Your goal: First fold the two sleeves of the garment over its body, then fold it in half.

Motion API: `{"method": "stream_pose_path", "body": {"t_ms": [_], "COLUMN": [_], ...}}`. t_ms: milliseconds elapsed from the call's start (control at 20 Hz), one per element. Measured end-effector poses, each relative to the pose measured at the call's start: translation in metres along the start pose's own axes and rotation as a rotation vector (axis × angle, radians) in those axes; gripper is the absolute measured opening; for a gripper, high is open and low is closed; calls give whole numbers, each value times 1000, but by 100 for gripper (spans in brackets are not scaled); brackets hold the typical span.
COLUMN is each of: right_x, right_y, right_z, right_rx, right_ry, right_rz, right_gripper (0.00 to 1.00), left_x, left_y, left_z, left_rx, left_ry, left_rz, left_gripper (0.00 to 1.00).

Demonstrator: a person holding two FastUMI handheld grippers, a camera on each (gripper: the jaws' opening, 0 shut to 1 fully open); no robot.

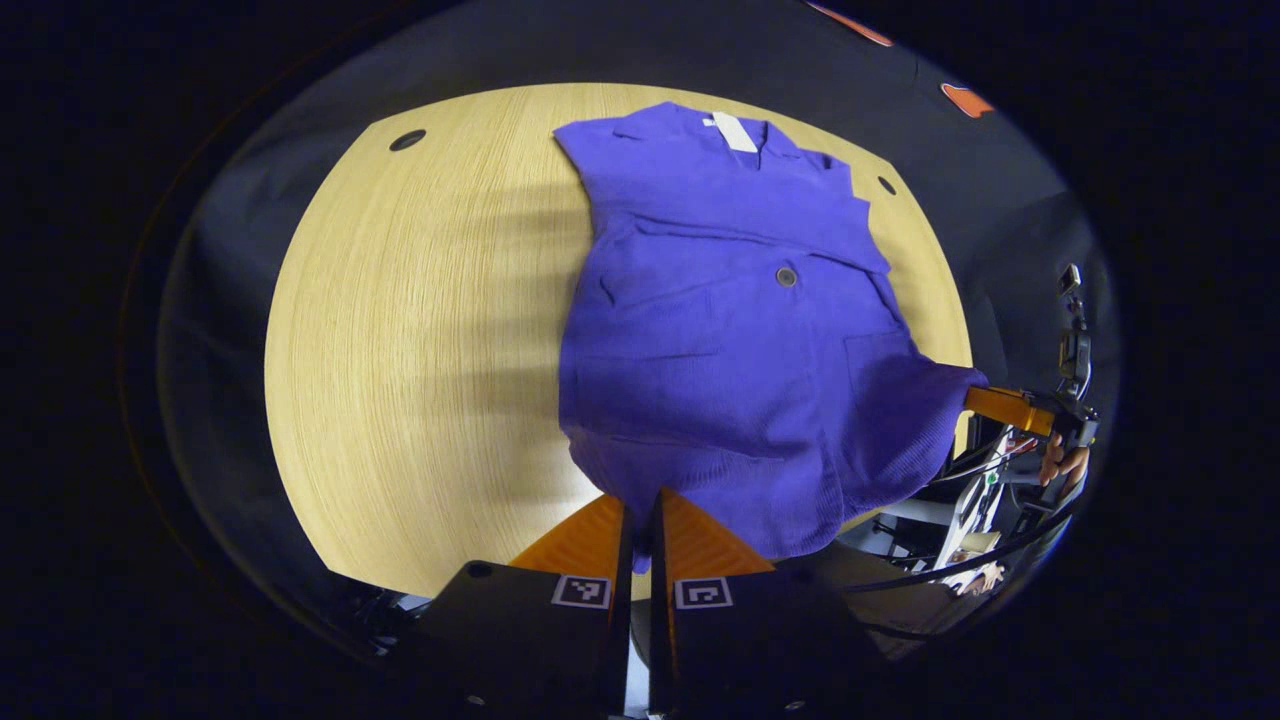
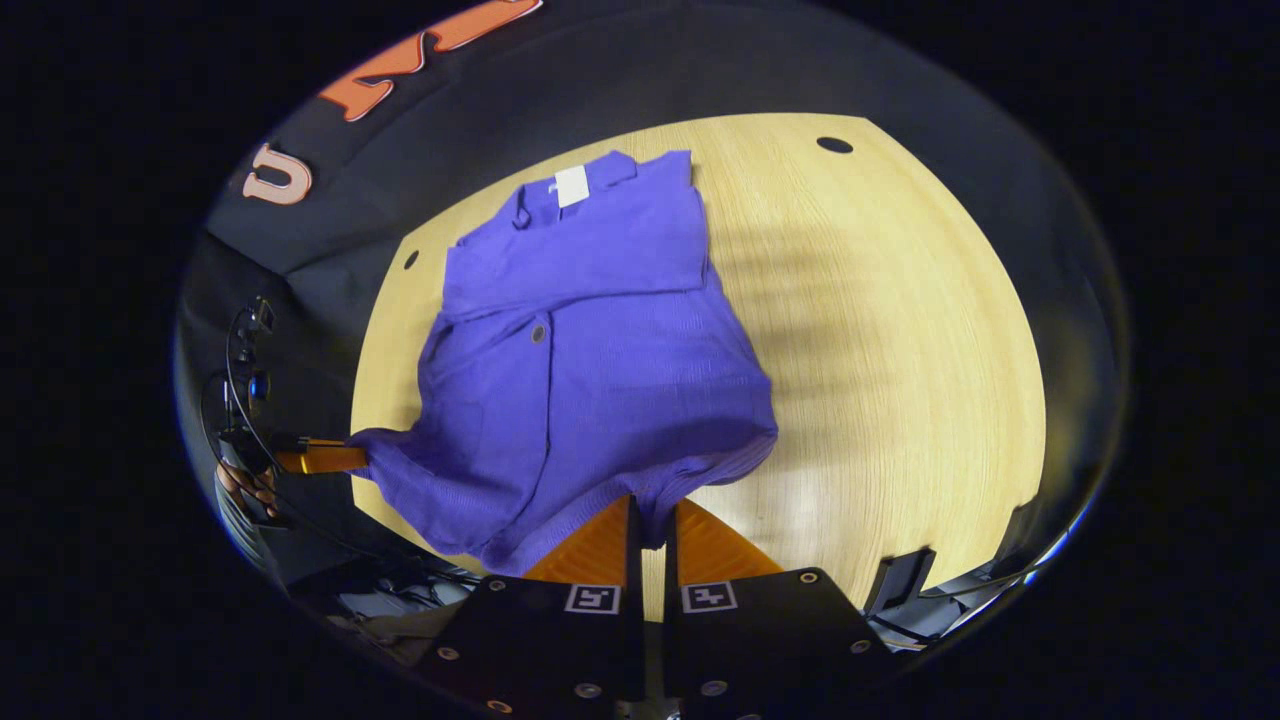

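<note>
While gripped, garment (image 1: 720,330) collar pointing away

The white neck label (image 1: 735,131) on the garment (image 1: 720,330) seems blank; nothing readable.

Garment (image 1: 730,330) on table (image 1: 420,340), collar far — hem near both grippers

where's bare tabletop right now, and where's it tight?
Free: the wide strip of table between the garment and the table's rounded edge, on the left gripper side; same on the right gripper side. Tight: the near hem, which both grippers pinch.
</note>
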State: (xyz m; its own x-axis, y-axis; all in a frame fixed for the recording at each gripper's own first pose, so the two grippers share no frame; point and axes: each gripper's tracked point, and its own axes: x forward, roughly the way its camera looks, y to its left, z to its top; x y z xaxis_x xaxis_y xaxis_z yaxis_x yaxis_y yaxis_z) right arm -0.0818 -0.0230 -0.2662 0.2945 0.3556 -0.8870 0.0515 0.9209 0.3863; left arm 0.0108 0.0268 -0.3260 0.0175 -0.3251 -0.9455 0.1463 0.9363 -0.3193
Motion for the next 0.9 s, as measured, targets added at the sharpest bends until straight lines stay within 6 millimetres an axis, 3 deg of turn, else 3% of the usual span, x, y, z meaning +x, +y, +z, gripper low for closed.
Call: {"method": "stream_pose_path", "body": {"t_ms": [350,650,900], "right_x": [-34,-65,-59], "right_y": [25,48,61], "right_z": [62,119,163], "right_rx": [-28,-11,28], "right_ry": [-102,-197,-225], "right_rz": [-24,-55,-39], "right_gripper": [8,7,7], "left_x": [-39,-73,-84], "left_y": [0,6,-1], "left_z": [56,128,173], "left_rx": [86,122,142], "left_ry": [-68,-143,-161], "left_rz": [-38,-79,-84], "left_gripper": [9,9,9]}}
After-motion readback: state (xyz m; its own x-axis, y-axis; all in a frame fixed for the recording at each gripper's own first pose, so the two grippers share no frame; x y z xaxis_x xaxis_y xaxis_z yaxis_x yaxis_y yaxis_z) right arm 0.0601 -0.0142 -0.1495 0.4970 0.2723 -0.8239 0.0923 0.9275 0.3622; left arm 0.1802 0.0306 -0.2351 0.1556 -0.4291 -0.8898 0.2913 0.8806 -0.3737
